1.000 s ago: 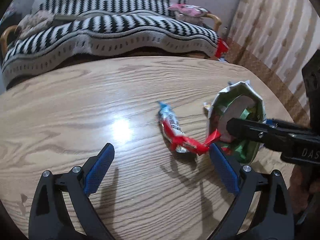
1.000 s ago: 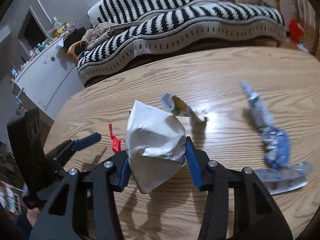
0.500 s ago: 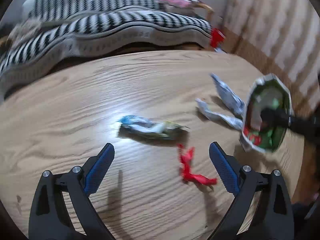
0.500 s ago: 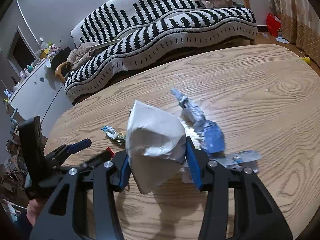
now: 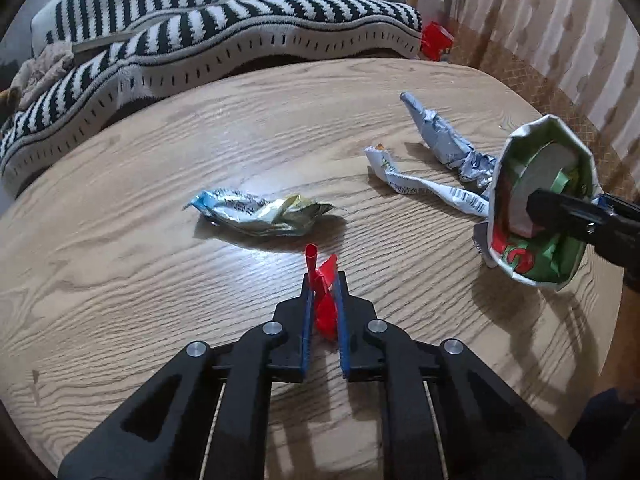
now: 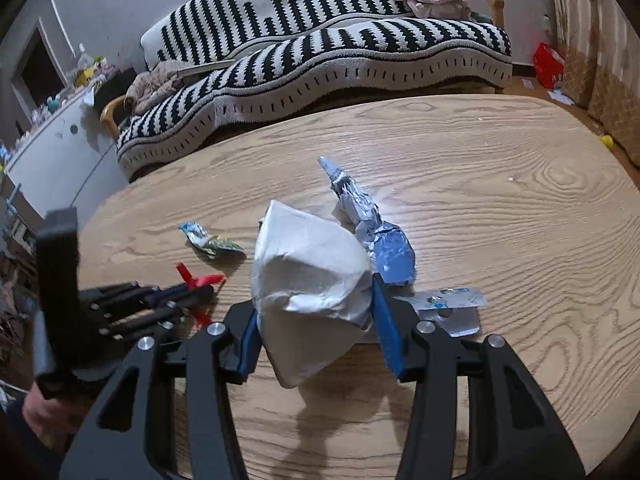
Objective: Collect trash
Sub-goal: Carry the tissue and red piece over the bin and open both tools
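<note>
Couch [image 5: 224, 28]: black-and-white striped cover, behind the far edge of the table.
Table [image 5: 120, 280]: oval, light wood grain; all loose trash lies on it.
Yellow-blue wrapper [image 5: 260, 216]: flat on the table, left of centre in the left wrist view, just beyond the left claw.
Left claw [image 5: 323, 292]: closed on the red wrapper [image 5: 323, 304]; blue pads press it from both sides, and its twisted end sticks up past the fingertips.
White wrapper [image 5: 424, 188]: long, barcode printed on it, lying on the table to the right of the yellow-blue one.
Blue foil wrapper [image 5: 440, 140]: crumpled, just behind the white wrapper; whether they touch, cannot tell.
Right claw [image 6: 316, 312]: clamped on the paper bag [image 6: 308, 280]; one finger inside the bag, one outside.
Paper bag, left wrist view: mouth faces the left claw, green and red print inside; held off the table at the right.
Blister strip [image 6: 448, 304]: silver, flat on the table just right of the bag.
</note>
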Demonstrator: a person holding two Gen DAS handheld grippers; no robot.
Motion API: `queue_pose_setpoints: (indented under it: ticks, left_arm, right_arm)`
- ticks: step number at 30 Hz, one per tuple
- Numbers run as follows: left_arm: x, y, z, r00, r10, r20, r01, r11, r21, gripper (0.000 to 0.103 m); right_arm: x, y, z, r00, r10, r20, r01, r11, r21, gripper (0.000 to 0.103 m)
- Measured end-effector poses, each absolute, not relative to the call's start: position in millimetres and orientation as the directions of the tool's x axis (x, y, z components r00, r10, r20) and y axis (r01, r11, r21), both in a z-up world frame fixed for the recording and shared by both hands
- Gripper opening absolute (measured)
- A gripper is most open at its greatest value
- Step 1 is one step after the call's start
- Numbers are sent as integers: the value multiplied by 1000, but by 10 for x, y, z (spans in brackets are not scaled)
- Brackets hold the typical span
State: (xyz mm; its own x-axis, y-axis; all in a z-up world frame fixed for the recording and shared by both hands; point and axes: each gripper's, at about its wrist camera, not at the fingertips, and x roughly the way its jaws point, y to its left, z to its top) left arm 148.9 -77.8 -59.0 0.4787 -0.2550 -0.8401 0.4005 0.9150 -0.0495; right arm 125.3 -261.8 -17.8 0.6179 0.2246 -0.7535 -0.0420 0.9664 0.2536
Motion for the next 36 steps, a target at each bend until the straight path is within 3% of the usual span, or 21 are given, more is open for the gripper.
queue_pose_setpoints:
  ticks: [16, 24, 36]
  left_arm:
    - [1027, -1316, 9, 537, -346, -770, 471, 880, -67, 9]
    - [432, -2291, 225, 487, -472, -735, 636, 768, -72, 9]
    - [-626, -4085, 11, 268, -613, -743, 876, 476, -77, 9]
  right_arm:
    - [487, -3147, 155, 683, 108, -722, 31, 984, 176, 48]
    - [-405, -4232, 76, 676, -71, -733, 285, 943, 172, 48]
    - [-1826, -5527, -232, 511, -316, -799, 661, 739, 130, 49]
